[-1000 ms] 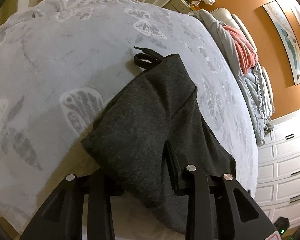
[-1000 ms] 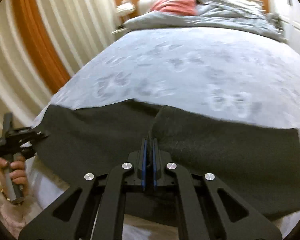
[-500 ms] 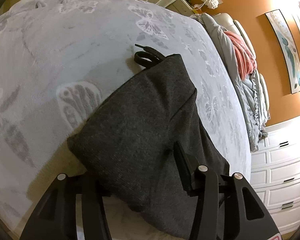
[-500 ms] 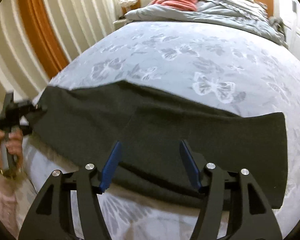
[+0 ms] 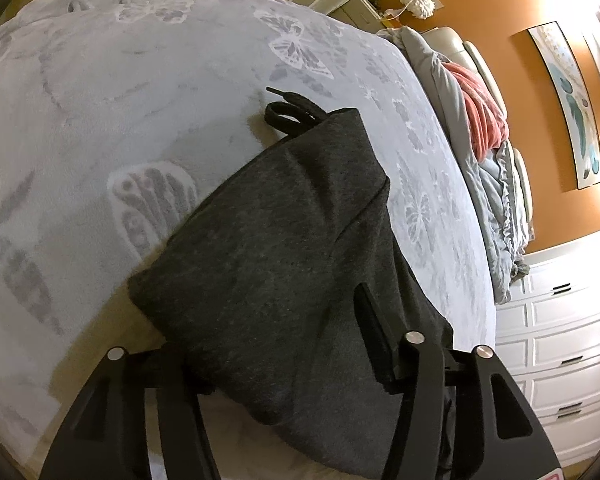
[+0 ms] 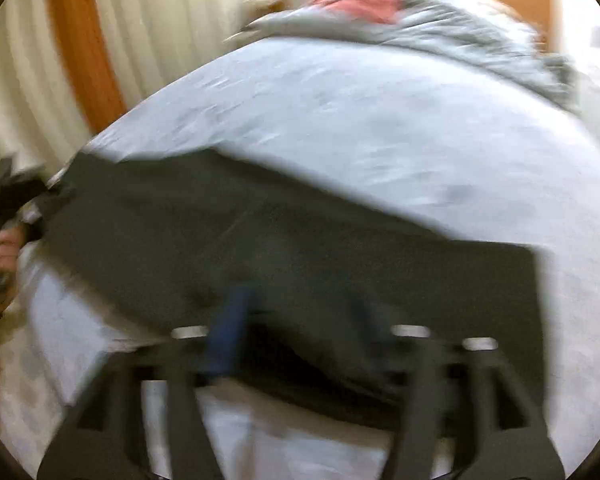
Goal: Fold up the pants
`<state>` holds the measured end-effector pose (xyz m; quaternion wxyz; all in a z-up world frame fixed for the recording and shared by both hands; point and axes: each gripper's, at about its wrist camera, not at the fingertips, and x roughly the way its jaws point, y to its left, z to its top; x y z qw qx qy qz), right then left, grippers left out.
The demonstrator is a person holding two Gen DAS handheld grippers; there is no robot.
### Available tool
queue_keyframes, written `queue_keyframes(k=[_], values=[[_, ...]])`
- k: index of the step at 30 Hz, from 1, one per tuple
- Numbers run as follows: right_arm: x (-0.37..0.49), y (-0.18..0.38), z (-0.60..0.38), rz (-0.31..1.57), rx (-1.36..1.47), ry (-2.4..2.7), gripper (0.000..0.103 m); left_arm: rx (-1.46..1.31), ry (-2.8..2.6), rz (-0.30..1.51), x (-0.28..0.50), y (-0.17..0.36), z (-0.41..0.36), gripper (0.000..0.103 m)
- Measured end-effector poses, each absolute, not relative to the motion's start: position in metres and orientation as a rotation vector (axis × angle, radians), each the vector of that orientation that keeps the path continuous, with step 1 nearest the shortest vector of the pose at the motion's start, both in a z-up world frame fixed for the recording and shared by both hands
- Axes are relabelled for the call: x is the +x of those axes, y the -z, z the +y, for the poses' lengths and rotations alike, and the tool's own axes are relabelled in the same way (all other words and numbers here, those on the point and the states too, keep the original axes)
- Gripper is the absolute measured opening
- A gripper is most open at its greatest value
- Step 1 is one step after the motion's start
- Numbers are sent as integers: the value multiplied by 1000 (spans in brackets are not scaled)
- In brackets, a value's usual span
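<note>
The dark grey pants (image 5: 284, 240) lie on a bed covered by a pale grey blanket with a butterfly pattern (image 5: 120, 100). In the left wrist view one end of the garment is bunched in folds and drapes over the near edge of the bed, directly between the spread fingers of the left gripper (image 5: 272, 332). Its right finger (image 5: 374, 332) shows as a dark blade lying against the cloth; the left finger is hidden beneath the fabric's edge. The two stand wide apart, not pinching, with cloth filling the gap. A black drawstring (image 5: 288, 114) loops out from the far tip of the pants onto the blanket.

The right wrist view is heavily motion-blurred. There the pants (image 6: 300, 248) stretch as a long dark band across the near part of the bed, the squared-off end at the right lying flat. The right gripper (image 6: 296, 316) has its fingers parted, the blue-padded left one (image 6: 230, 332) resting over the near hem and the other (much fainter in the blur) further right on the fabric; no cloth is clamped between them. At the far left edge a hand (image 6: 4, 240) holds the other gripper at the pants' end.

A pink blanket (image 5: 482, 116) and rumpled grey bedding (image 5: 496, 184) lie at the head of the bed, and white drawers (image 5: 572, 344) stand beside it.
</note>
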<state>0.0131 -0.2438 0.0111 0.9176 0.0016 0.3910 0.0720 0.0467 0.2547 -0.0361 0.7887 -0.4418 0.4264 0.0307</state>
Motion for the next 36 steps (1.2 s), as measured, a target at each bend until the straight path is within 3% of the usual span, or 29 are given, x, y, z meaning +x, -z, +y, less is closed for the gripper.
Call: queue_keyframes(k=[7,10,13,18,19,20,22,26,29,30,32,34,36], values=[[19,30,-337,955,243,33,56,-928,-78,914,46,34,250,56],[8,16,-314,864,271,-66,60,-932,-80,904,45,35,250,56],[5,-6,-241,797,89,-220,81,-930,-88,900,44,35,248,57],[20,19,-158,814,-270,-295,80,-911,-84,896,45,34,245,61],[28,30,-153,847,-313,-270,56,-911,-82,897,46,34,245,62],[40,42,-157,910,-316,-238,21,-914,-81,897,46,34,245,61],[51,30,-185,913,-128,-240,9,-931,-75,897,45,35,248,62],[39,-41,-233,720,258,-327,8,-960,-69,899,46,36,251,62],[49,-42,-217,753,341,-463,11,-954,-76,903,48,35,251,62],[52,-30,-206,789,316,-481,16,-951,-75,903,48,35,250,63],[61,15,-169,924,146,-449,52,-938,-71,904,49,34,249,63],[58,43,-158,978,29,-376,53,-936,-64,904,48,34,249,63],[46,33,-173,920,133,-401,52,-941,-56,902,47,35,250,64]])
